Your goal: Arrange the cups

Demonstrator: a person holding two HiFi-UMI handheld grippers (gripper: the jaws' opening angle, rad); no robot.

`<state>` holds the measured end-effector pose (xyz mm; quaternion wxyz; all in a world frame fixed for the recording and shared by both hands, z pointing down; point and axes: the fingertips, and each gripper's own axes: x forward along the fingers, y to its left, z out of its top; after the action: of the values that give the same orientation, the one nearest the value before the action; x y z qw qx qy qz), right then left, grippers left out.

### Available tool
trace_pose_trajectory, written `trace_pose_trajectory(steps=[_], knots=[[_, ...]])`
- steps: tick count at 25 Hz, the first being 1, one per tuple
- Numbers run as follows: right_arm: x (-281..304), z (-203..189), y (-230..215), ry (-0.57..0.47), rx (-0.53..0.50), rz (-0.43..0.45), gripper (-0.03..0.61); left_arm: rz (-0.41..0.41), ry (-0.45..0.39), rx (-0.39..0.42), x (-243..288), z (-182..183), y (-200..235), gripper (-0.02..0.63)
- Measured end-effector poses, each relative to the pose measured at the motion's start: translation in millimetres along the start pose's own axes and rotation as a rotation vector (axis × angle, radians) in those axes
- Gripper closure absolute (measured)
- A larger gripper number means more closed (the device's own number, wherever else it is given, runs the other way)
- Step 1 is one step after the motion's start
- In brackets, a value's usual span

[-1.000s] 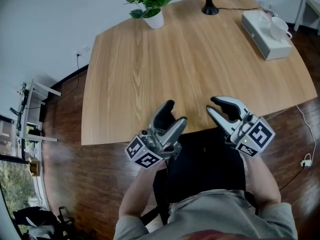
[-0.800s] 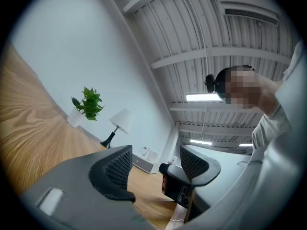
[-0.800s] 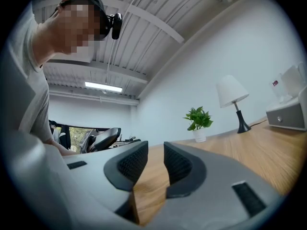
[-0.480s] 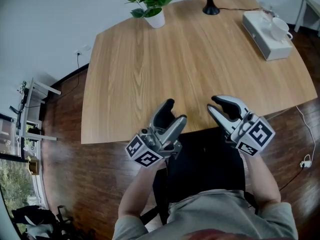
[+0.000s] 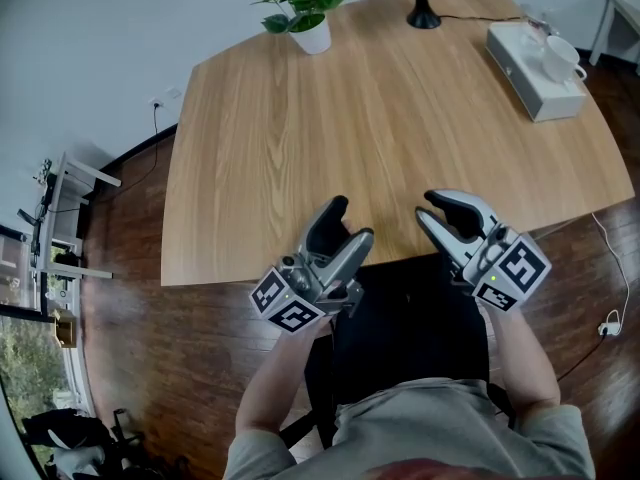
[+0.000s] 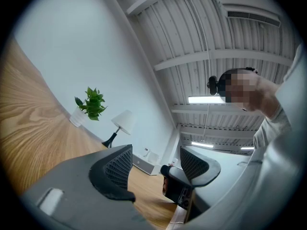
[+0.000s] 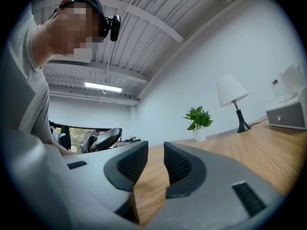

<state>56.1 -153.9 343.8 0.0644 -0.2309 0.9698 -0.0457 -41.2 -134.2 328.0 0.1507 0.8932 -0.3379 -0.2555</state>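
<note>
Hovering at the 6 o'clock edge of the tabletop (image 5: 300, 148), left gripper (image 5: 350, 224) fingers spread and right gripper (image 5: 432, 208) fingers nearly together, both empty, and likely risking tipping the white cup (image 5: 558, 56) off the white box (image 5: 530, 90) at 1 o'clock by reaching with that narrow gap unwidened.

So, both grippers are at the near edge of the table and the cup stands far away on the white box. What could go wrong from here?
1. The white cup stands on the white box at the far right corner of the table; a long reach that nudges it could tip it off.
2. The right gripper has its jaws only narrowly apart; unless they widen first, they may push the cup instead of gripping it.
</note>
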Motion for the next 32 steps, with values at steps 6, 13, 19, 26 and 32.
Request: trace_pose_trajectory(steps=[6,13,19,26,32], knots=[[0,0,0,0.003,-0.006,-0.001,0.48,0.008,-0.015,-0.003,0,2,2,0.308],[0,-1,0,0.007,-0.014,0.0,0.48,0.032,-0.058,-0.073,-3,8,11,0.308],[1,-1,1,0.012,-0.026,-0.003,0.48,0.026,-0.051,-0.055,-2,7,9,0.308],[2,-3,1,0.02,-0.033,-0.002,0.48,0.026,-0.049,-0.053,-2,7,9,0.308],[2,-4,2,0.035,-0.045,0.003,0.48,0.023,-0.049,-0.051,-1,7,8,0.308]])
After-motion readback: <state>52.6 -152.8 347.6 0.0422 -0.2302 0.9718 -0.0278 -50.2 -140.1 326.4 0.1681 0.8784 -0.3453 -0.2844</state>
